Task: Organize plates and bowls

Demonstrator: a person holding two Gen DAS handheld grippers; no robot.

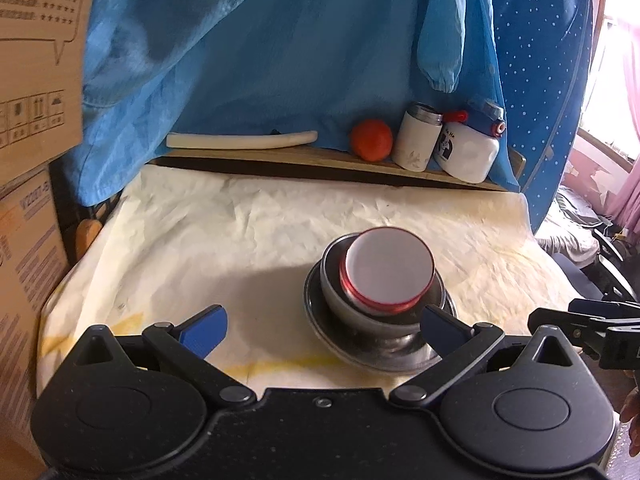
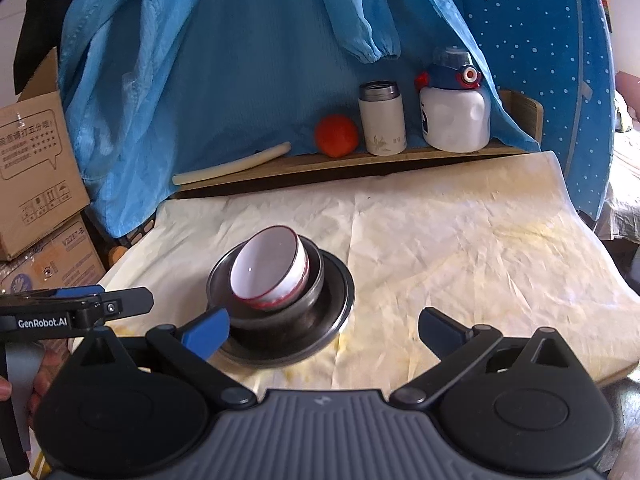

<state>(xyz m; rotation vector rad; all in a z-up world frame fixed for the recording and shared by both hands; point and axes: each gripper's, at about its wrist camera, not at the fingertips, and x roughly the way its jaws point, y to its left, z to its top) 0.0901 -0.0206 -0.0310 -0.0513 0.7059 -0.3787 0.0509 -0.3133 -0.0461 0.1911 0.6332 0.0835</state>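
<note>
A white bowl with a red rim (image 1: 390,270) (image 2: 268,270) lies tilted inside a steel bowl (image 1: 340,300) (image 2: 310,292), which stands on a steel plate (image 1: 400,354) (image 2: 288,340) on the cream cloth. My left gripper (image 1: 322,332) is open and empty just in front of the stack, its right finger (image 1: 442,328) over the plate's near rim. My right gripper (image 2: 324,332) is open and empty to the right of the stack, its left finger (image 2: 206,334) at the plate's near left edge. Each gripper shows at the edge of the other's view.
A wooden ledge (image 2: 400,158) at the back holds a white stick (image 2: 232,168), an orange fruit (image 2: 336,136), a white flask (image 2: 382,118) and a white bottle with a blue cap (image 2: 454,112). Blue cloth (image 2: 240,60) hangs behind. Cardboard boxes (image 1: 36,80) stand at the left.
</note>
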